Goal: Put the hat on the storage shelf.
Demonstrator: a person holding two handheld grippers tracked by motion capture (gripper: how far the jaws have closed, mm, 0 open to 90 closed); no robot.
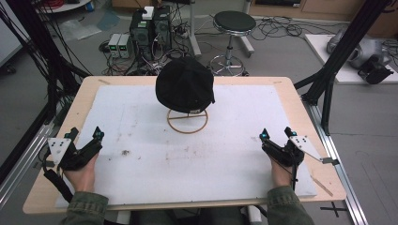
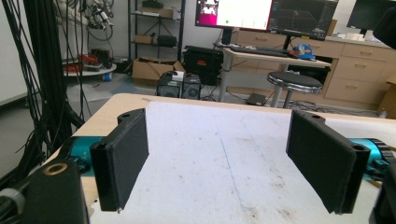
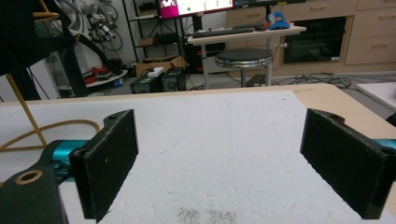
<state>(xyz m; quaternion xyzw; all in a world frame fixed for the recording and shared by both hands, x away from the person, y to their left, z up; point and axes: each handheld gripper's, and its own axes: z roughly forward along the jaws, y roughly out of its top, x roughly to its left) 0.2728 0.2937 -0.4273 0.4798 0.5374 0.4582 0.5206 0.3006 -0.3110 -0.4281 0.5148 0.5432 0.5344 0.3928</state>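
Observation:
A black cap (image 1: 185, 86) sits on a thin gold wire stand (image 1: 187, 121) at the middle back of the white mat (image 1: 211, 154). My left gripper (image 1: 86, 135) rests open near the mat's left edge, held by a hand. In the left gripper view its gripper (image 2: 229, 163) has both jaws wide apart with bare mat between them. My right gripper (image 1: 276, 133) stands open near the right edge. In the right gripper view that gripper (image 3: 224, 163) holds nothing, and the stand's ring (image 3: 46, 130) and the cap's dark edge (image 3: 18, 32) show at the left.
The mat lies on a wooden table (image 1: 300, 108). Black frame posts (image 1: 328, 70) rise at the table's right and cables (image 1: 42, 61) hang at its left. Beyond the far edge stand a stool (image 1: 233, 22) and computer boxes (image 1: 150, 28) on the floor.

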